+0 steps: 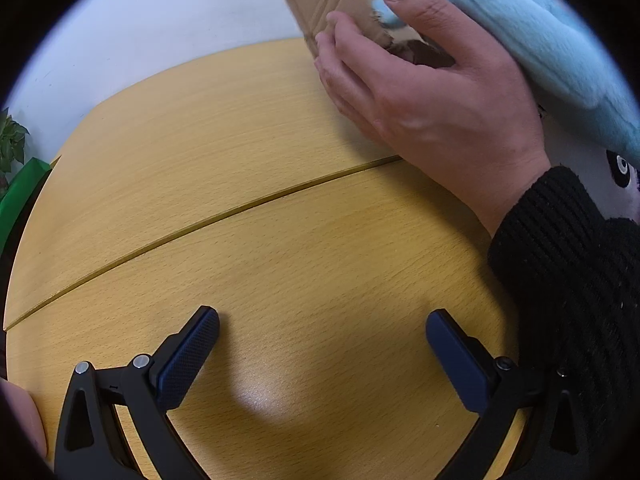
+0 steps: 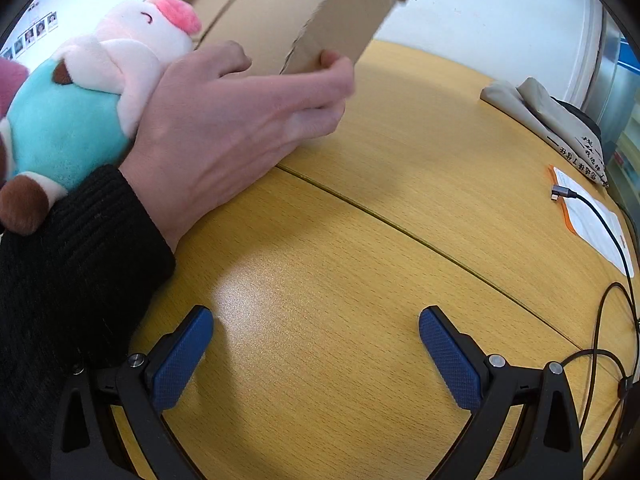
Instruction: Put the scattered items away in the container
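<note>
While both claws, left claw [image 1: 322, 350] and right claw [image 2: 316, 350], sit spread and empty over the table [image 2: 360, 220], a bare hand [image 2: 236, 120] tilts the cardboard box [image 2: 304, 12] beside the plush toys [image 2: 80, 112]; risk: toys spill out.

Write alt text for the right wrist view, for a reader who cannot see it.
A bare hand in a black sleeve grips the edge of a cardboard box on a wooden table, plush toys beside it. The open right gripper hovers empty in the foreground.
</note>
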Demonstrator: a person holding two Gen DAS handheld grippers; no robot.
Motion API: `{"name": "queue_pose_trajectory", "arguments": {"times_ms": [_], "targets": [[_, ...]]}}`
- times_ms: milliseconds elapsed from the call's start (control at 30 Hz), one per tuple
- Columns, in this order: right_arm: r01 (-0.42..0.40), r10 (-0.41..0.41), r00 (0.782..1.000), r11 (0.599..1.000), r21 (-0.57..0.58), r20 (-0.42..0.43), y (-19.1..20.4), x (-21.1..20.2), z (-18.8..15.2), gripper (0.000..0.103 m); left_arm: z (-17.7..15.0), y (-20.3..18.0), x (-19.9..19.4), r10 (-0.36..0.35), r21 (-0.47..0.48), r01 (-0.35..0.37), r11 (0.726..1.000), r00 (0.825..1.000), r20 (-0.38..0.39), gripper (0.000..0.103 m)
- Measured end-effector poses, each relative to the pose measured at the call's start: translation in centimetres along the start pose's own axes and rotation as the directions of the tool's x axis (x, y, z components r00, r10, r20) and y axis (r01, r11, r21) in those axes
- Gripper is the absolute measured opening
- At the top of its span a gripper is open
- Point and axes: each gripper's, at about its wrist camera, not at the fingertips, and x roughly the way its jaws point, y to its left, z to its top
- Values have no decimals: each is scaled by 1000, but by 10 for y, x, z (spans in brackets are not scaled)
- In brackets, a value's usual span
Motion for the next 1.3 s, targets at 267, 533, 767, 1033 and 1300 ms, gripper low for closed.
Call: {"name": "queue_pose_trajectory", "arguments": {"times_ms": [267,533,767,1033,1300], "targets": [[0,0,1000,1000,0,0,0,0,0,103,0,-1,0,-1,0,1,1000,1000,0,103],[-2,2,1000,1000,-3,0,0,0,0,103,-2,-1,1,-8,11,8,1000,1000,0,103],[-3,3,1000,1000,-4,0,0,-1,0,103,-1,-1,1,-8,11,8,1000,1000,0,103],[-4,4,1000,1000,-5,0,-1,-1,0,103,-1,-2,1,-8,10,8,1000,1000,0,103],[-6,6,1000,1000,-8,0,0,-1,-1,103,-1,-3,1,-8,10,8,1000,1000,0,103]]}}
